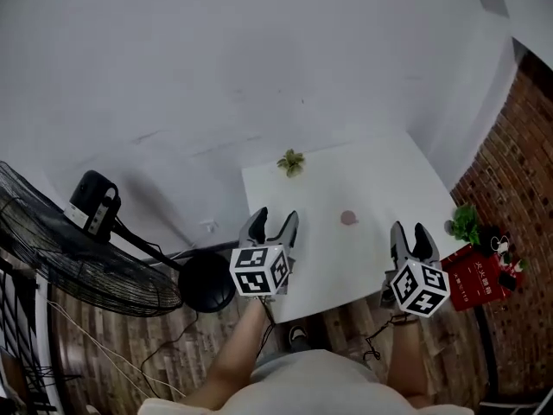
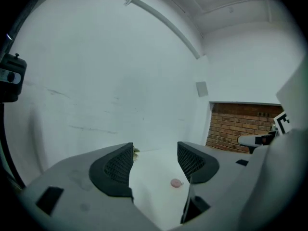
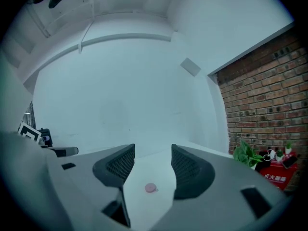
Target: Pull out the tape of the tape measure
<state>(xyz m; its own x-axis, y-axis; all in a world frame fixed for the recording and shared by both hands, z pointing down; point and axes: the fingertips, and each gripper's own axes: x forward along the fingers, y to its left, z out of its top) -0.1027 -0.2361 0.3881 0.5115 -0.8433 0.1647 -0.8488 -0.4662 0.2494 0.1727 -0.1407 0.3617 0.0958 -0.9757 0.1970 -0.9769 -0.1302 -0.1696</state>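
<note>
Left gripper (image 1: 275,217), right gripper (image 1: 409,230) jaws apart; tape measure (image 1: 348,218) alone on table (image 1: 371,175).

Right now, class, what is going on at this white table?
A person holds the left gripper and the right gripper above the near edge of the white table, both with jaws apart and empty. The small round pink tape measure lies on the table ahead of them, untouched, tape not pulled out. A little green plant sits at the far edge.
</note>
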